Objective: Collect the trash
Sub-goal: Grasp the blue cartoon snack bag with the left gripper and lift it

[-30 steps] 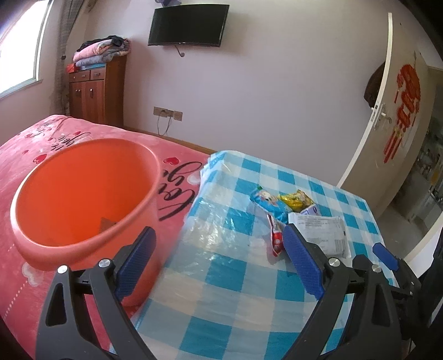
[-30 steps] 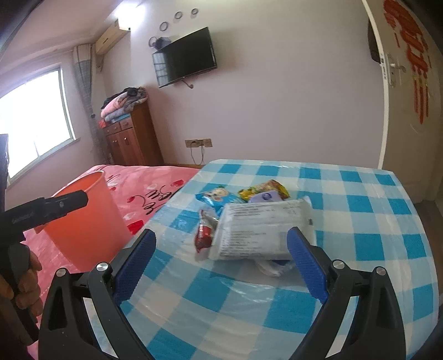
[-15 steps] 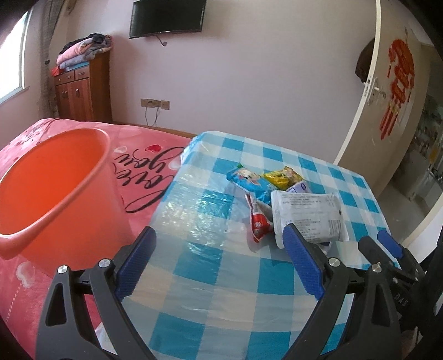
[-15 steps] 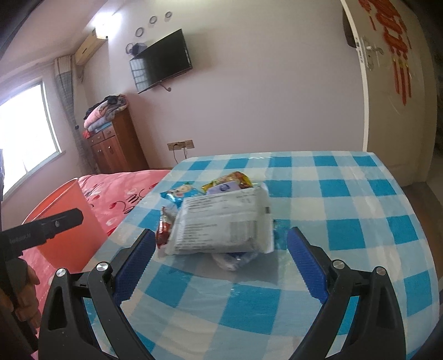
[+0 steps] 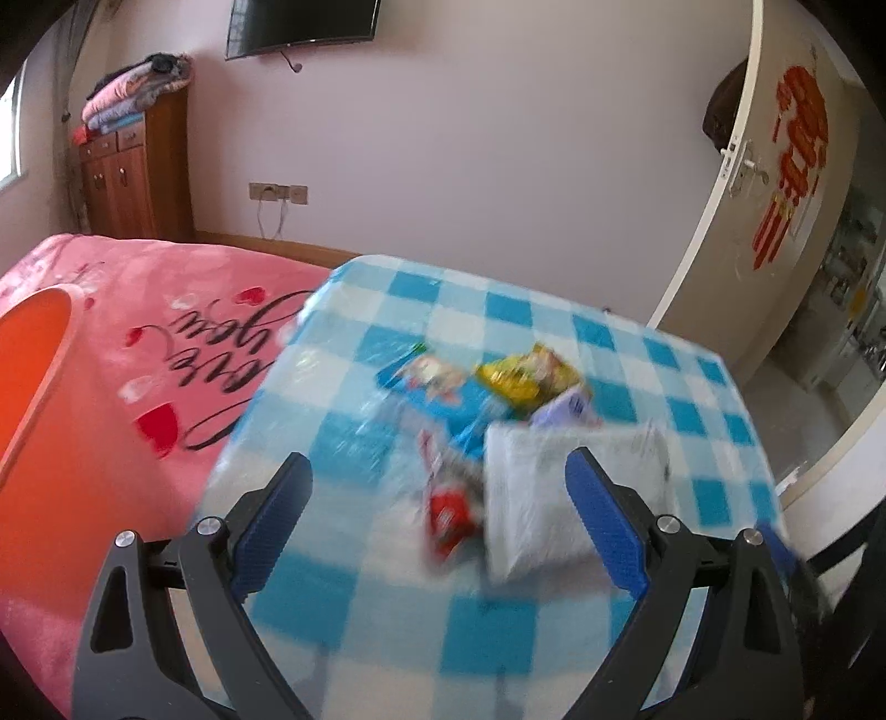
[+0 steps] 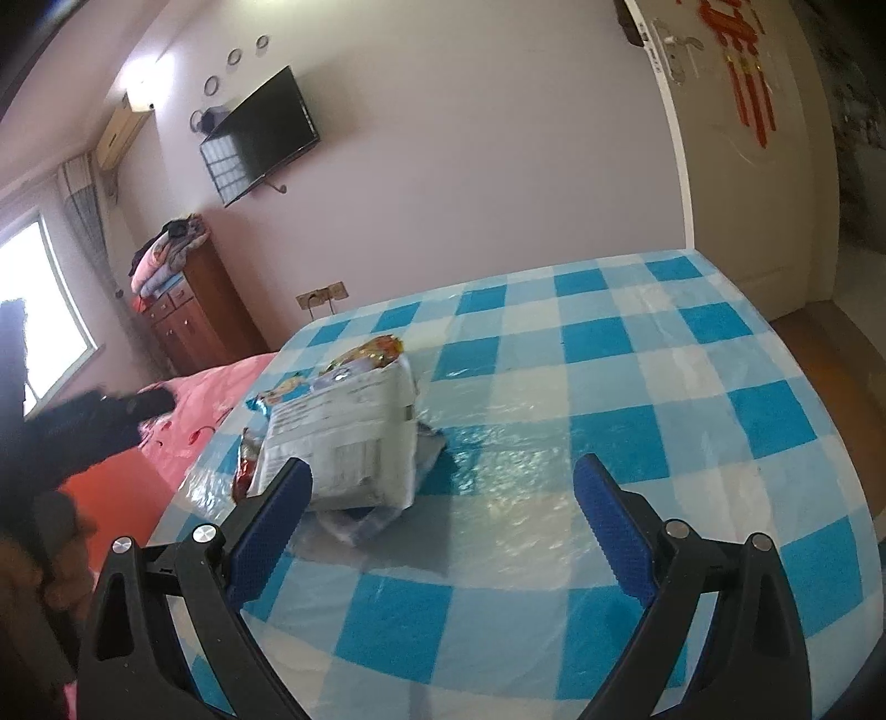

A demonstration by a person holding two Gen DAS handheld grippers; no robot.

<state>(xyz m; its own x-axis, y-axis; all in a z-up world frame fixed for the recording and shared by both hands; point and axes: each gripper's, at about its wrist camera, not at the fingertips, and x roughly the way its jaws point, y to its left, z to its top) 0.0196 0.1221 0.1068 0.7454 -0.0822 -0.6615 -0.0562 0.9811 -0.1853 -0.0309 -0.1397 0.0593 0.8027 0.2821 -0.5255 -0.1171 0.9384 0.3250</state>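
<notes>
A pile of wrappers lies on the blue-checked table: a large white packet, a red wrapper, a blue packet, a yellow packet and a small purple one. My left gripper is open and empty, hovering just before the red wrapper. My right gripper is open and empty, low over the table, with the white packet by its left finger. The orange bucket stands at the left on the bed.
A pink bedspread borders the table's left edge. A wooden cabinet stands by the far wall under a wall TV. An open white door is at the right. The other handle shows at the right wrist view's left.
Both grippers moved in toward the wrapper pile. The left view swung right, so the bucket slid to the left edge. The right gripper dropped lower and shifted right of the white packet.
</notes>
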